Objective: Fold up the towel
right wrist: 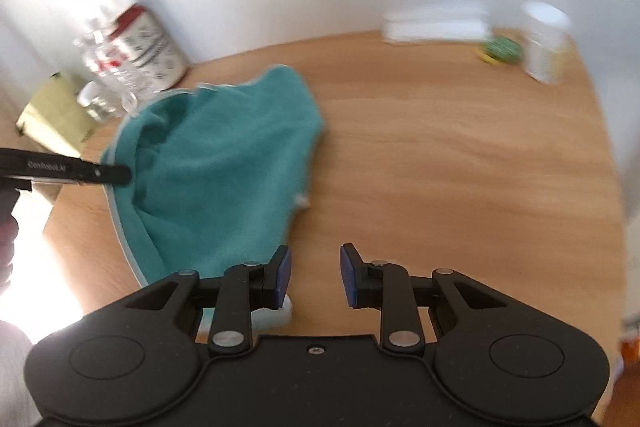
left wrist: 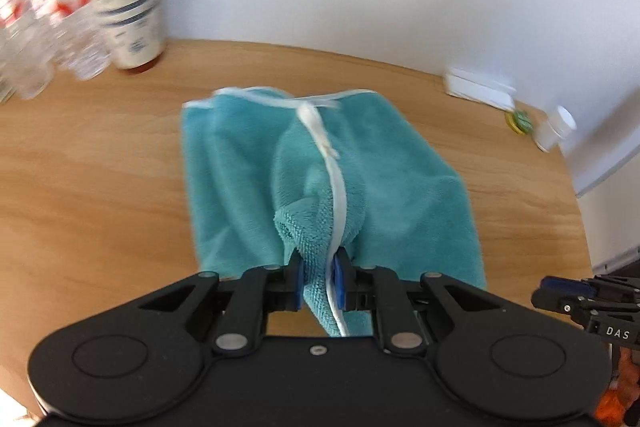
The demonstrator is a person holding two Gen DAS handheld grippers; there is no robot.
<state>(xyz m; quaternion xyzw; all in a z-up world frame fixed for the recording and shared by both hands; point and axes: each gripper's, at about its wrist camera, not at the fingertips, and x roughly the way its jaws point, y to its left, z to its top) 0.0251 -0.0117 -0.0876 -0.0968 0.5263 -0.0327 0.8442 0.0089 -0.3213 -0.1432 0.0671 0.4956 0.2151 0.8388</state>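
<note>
Black hand-held gripper (right wrist: 315, 277), blue pads (right wrist: 285, 277), silver screws.

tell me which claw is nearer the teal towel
Left. The left claw is shut on the teal towel, pinching its white-trimmed edge. The right claw is open over bare table, just right of the towel, holding nothing.

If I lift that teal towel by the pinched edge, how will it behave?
Probably floppy: the teal towel already drapes in soft folds from the left gripper. Likely light, since one pinch holds it bunched up. The plush pile should grip the pads, not slip.
</note>
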